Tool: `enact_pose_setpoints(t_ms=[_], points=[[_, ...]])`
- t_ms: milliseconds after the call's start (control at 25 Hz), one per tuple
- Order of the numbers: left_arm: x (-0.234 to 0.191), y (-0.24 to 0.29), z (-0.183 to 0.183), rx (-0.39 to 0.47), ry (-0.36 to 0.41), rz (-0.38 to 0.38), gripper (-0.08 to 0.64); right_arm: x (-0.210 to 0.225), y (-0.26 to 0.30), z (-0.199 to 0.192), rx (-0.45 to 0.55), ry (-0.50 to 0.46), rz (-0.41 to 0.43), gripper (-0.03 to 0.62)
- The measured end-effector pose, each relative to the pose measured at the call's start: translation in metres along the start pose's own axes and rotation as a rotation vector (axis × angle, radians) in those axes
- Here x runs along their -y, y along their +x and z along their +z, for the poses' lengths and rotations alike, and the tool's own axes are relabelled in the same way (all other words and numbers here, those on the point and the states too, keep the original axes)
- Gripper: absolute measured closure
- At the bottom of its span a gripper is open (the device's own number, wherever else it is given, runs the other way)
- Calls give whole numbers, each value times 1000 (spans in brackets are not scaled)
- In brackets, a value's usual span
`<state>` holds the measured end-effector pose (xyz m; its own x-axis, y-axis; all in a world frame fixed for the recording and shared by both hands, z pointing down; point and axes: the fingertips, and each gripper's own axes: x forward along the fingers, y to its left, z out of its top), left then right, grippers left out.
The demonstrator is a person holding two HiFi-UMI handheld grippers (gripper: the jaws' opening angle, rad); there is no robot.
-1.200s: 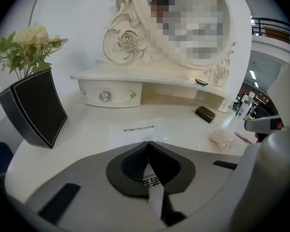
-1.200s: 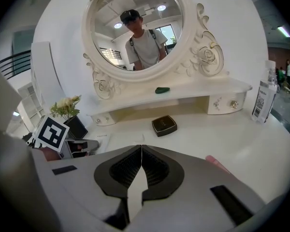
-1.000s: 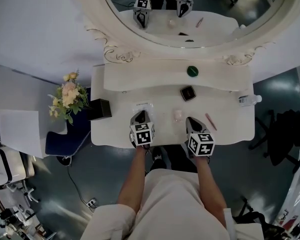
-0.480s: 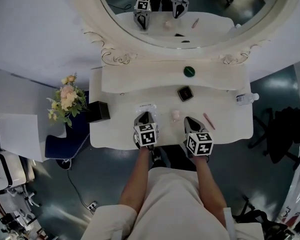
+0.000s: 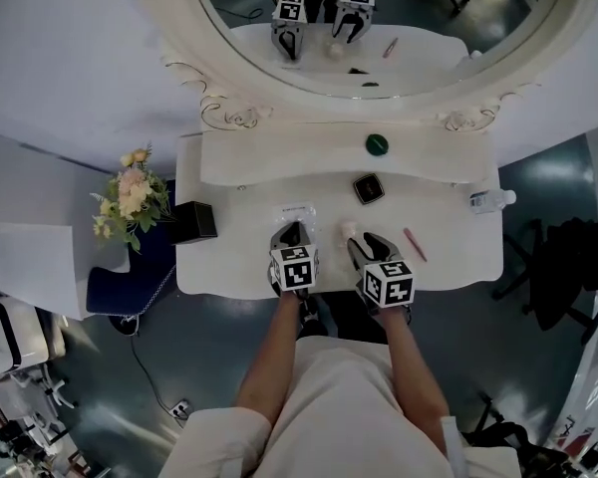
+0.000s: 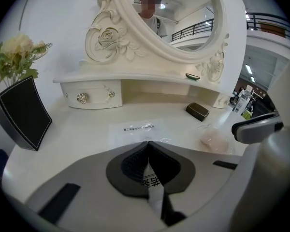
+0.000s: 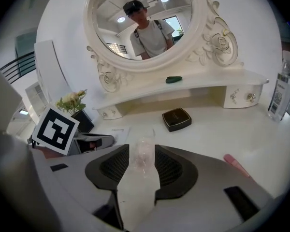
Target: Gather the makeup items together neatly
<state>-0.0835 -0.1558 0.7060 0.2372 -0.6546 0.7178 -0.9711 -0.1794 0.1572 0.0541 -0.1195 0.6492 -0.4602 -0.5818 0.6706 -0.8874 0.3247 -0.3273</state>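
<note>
A pink puff in clear wrap lies on the white dresser top. It sits between the jaws of my right gripper, which are opening, and the pads stand clear of it. In the head view the puff is just ahead of that gripper. My left gripper is shut, its tips at the near edge of a flat clear packet. A black compact lies farther back. A pink tube lies to the right. A green item rests on the raised shelf.
A black box and a bunch of flowers stand at the dresser's left end. A clear bottle lies at the right end. An ornate oval mirror rises behind the shelf, which has small drawers under it.
My right gripper has swung left toward the pink puff and its jaws have parted around it. The left gripper has stayed put at the clear packet.
</note>
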Motion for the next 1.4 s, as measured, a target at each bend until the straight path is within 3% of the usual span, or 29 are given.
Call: enact_pose_setpoints(t_ms=[200,320,480,720,880,960,1080,1240,1400], points=[[1,1,-1,-2,3,-7,543,7,22,-5,-65,10,4,384],[4,1,0,-5,4,-15,543,8,30,-6,-85,26,22,442],[4,1,-1,-7,3,-32,543,-4,34,0,-80,26,59,456],[2,0,0,-5,-4,-15,543,-28,40,-3,-91,126,149,457],[2,3,-5,-11,-8,-18,543,-28,42,-12,-98,159,161,438],[-4,5,-7,-8,-8,-9,543,-29,42,-11,-90,158,169,382],[-3,2,-2,7,-20,-20,543,-26,38,-7,-75,143,168,362],[-2,-10,13,21,-2,-24,543,-22,25,2,-51,117,175,356],[-3,-13,13,13,3,-25,543,8,6,18,-2,102,127,356]])
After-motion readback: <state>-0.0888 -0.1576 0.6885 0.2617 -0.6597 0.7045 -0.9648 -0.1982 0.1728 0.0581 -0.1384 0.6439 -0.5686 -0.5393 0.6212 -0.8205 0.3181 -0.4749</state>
